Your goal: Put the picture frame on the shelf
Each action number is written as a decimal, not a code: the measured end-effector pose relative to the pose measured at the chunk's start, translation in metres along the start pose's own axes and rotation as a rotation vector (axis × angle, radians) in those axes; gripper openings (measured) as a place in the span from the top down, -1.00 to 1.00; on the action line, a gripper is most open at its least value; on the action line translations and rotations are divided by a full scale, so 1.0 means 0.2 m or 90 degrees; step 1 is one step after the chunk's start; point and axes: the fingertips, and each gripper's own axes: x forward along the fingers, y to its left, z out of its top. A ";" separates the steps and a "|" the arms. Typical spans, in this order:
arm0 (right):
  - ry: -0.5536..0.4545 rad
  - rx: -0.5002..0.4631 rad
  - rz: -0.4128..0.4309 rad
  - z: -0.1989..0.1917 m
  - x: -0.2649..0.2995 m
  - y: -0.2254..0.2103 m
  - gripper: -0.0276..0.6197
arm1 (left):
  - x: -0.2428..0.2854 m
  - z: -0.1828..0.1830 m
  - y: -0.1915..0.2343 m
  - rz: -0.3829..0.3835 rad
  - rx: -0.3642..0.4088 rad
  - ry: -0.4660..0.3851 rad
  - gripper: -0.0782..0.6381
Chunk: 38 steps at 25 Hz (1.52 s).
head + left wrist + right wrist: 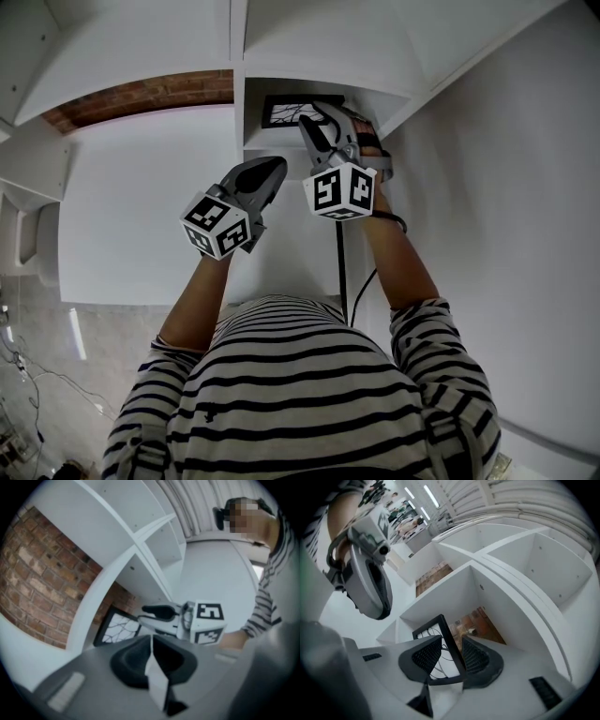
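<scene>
A picture frame point(284, 112) is standing on its edge inside one compartment of a shelf point(319, 47), nearer the compartment's left wall and back from its front edge. The right claw point(452, 638) is reaching in over that front edge, with the frame's right side sitting between its jaws. The left claw point(151, 637) is hanging outside the shelf, left of the right claw. A brick wall point(33, 573) is showing behind the shelf.
</scene>
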 end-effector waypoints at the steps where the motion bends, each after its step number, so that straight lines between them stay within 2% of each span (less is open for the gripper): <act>1: -0.010 0.035 0.009 0.00 -0.03 0.00 0.59 | 0.00 0.01 0.00 -0.001 0.000 -0.003 0.73; 4: -0.038 0.135 0.032 0.01 -0.11 0.02 0.59 | -0.01 0.04 -0.03 -0.010 0.006 -0.014 0.73; 7: -0.094 0.276 0.064 0.04 -0.20 0.04 0.60 | -0.02 0.07 -0.07 -0.023 0.026 -0.018 0.73; 11: -0.178 0.443 0.132 0.09 -0.31 0.08 0.75 | -0.04 0.10 -0.13 -0.038 0.054 -0.022 0.73; 14: -0.246 0.520 0.198 0.15 -0.41 0.12 0.82 | -0.06 0.14 -0.19 -0.051 0.057 -0.036 0.73; 18: -0.313 0.613 0.252 0.18 -0.52 0.16 0.87 | -0.07 0.17 -0.27 -0.078 0.074 -0.040 0.73; 22: -0.342 0.626 0.287 0.23 -0.60 0.23 0.89 | -0.10 0.16 -0.34 -0.099 0.101 -0.029 0.73; 27: -0.359 0.640 0.299 0.25 -0.65 0.25 0.89 | -0.12 0.17 -0.40 -0.116 0.119 -0.029 0.74; 38: -0.388 0.647 0.311 0.35 -0.77 0.27 0.90 | -0.23 0.18 -0.50 -0.126 0.112 -0.042 0.76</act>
